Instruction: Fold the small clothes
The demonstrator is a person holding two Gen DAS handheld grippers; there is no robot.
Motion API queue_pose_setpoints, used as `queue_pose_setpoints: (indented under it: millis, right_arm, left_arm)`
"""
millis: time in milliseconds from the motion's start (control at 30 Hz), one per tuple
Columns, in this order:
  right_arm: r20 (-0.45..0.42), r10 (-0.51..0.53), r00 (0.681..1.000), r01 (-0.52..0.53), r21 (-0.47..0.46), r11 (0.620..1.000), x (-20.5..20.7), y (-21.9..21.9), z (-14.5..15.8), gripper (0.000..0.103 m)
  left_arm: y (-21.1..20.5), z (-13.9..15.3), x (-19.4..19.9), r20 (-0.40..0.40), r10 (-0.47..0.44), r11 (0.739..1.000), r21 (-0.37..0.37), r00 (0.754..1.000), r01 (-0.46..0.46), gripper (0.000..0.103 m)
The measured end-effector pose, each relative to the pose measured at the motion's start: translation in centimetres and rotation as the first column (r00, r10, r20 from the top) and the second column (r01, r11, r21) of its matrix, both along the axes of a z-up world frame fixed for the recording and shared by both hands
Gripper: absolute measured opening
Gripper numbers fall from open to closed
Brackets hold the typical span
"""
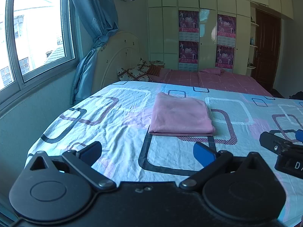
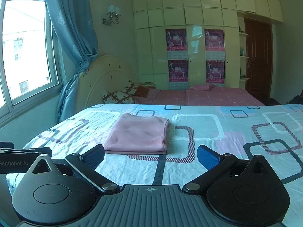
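A pink garment lies folded into a neat rectangle on the patterned bedsheet; the right wrist view shows the same pink garment just beyond my fingers. My left gripper hovers open short of its near edge, nothing between the blue pads. My right gripper is likewise open and empty, a little nearer the cloth. The right gripper's body shows at the right edge of the left wrist view, and the left gripper's body at the left edge of the right wrist view.
The sheet covers a raised surface whose left edge drops toward the wall under a window with a blue curtain. Behind it is a pink bed with pillows, then wardrobes and a brown door.
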State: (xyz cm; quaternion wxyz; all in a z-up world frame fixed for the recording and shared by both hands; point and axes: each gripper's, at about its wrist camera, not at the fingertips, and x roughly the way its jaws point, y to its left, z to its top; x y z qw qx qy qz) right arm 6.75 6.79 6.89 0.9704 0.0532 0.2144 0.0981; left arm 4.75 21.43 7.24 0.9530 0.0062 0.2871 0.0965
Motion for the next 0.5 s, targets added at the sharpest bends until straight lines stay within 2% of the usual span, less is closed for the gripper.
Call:
queue_pose_setpoints:
  millis: [500]
  right_arm:
    - [-0.011, 0.002, 1.0, -0.002, 0.005, 1.0, 0.67, 0.13, -0.27, 0.103]
  left_arm:
    - [0.09, -0.12, 0.45, -0.011, -0.003, 1.0, 0.001, 1.0, 0.003, 0.102]
